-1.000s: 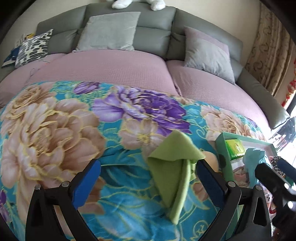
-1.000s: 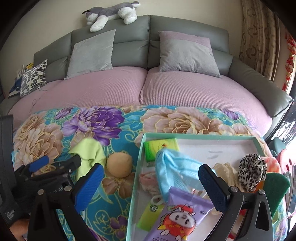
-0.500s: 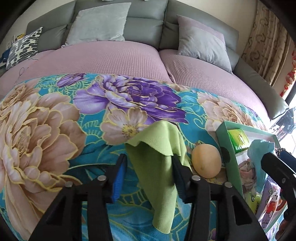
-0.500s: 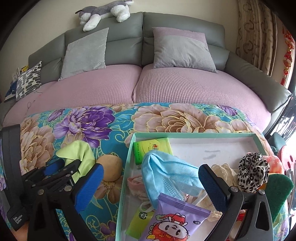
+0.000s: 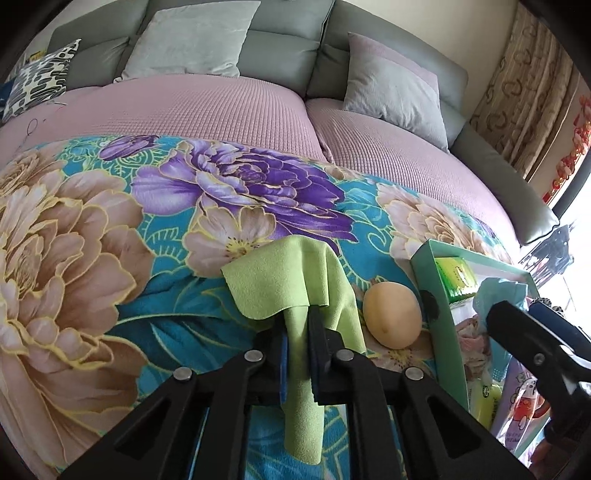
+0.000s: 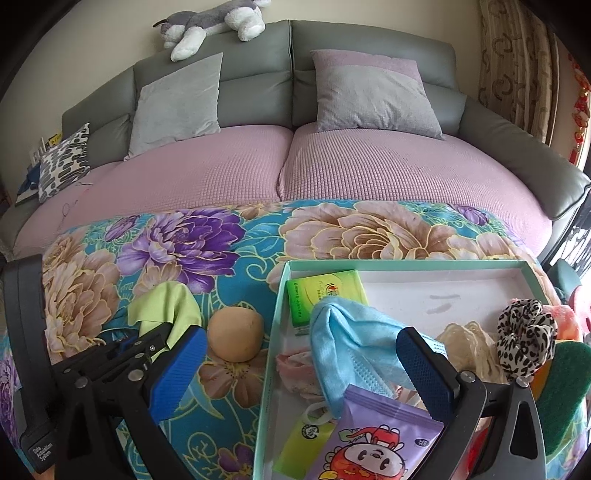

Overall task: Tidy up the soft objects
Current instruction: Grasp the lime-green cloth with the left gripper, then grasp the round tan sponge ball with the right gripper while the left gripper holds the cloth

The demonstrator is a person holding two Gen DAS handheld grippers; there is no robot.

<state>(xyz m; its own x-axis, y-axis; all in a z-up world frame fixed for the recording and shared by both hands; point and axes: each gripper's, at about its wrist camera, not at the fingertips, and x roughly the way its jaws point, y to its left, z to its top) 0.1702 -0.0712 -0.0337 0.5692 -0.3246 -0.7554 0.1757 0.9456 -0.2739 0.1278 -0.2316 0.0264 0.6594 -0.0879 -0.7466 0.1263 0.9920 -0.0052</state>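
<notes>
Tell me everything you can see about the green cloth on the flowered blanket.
The green cloth is a thin, soft, suede-like piece in plain lime green, loosely folded with a flap drooping over. The left gripper has just closed its jaws on it, pinching a bunched strip between the blue pads, while its tail hangs below them. Its far part rests on the floral blanket, just left of a tan ball; whether they touch is unclear.

A blanket [image 6: 369, 229] lies over the front of the sofa [image 6: 258, 170]. On it, at the left, sits a cloth [image 5: 295, 280], with a ball [image 5: 391, 314] just to its right and a tray [image 6: 280, 295] right of the ball. In the tray lie a mask [image 6: 347, 332], a box [image 6: 325, 295] behind it, and a packet [image 6: 373, 443] in front. Two cushions [image 6: 177, 103] lean against the sofa's back, and a plush toy [image 6: 214, 26] lies on top.
</notes>
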